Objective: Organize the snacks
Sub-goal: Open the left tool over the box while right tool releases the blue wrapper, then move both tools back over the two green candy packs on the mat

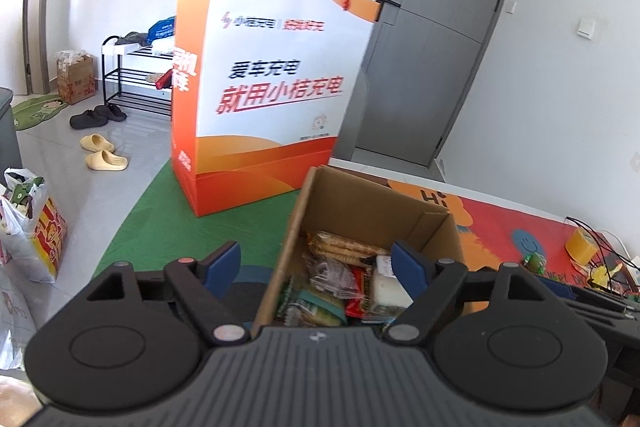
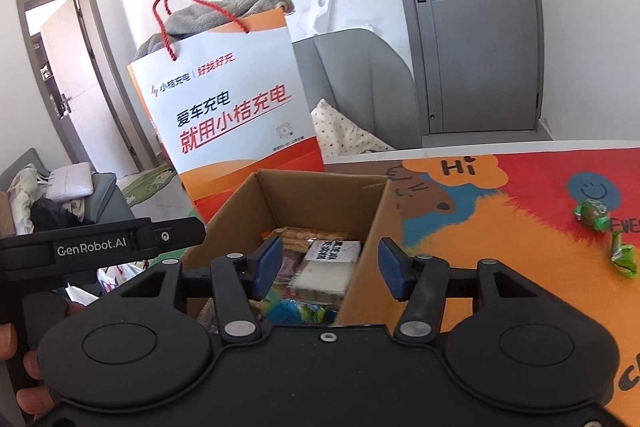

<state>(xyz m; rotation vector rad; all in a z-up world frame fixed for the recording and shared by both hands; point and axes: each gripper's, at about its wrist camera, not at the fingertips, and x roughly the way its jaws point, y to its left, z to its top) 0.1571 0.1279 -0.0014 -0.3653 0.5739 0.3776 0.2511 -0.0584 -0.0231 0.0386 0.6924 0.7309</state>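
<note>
L gripper (image 1: pixel 316 263): black plastic body, blue pads, jaws wide apart, nothing betw. them; straddles left wall of box. R gripper (image 2: pixel 328 265): same build, jaws parted, holding nothing; right pad sits outside box's right wall, left pad over box interior.
Cardboard box (image 2: pixel 320 195): brown corrugated, rectangular, top open, flaps upright. Holds snacks (image 1: pixel 340 279) – crinkly plastic wrappers, piled loose; incl. white block packet (image 2: pixel 326 269) w/ label and long biscuit pack (image 1: pixel 344 247) at far side.
Table mat (image 2: pixel 500 227): flat, printed orange/red/blue cartoon, "Hi" text. Bare stretch right of box; two green-wrapped candies (image 2: pixel 592 213) lie well apart from box, toward right edge.
Paper bag (image 1: pixel 272 99): tall, glossy, white/orange, red cord handles, stands just beyond box; grey fleece bulges from top.
Far: grey door (image 2: pixel 480 27), white walls.
</note>
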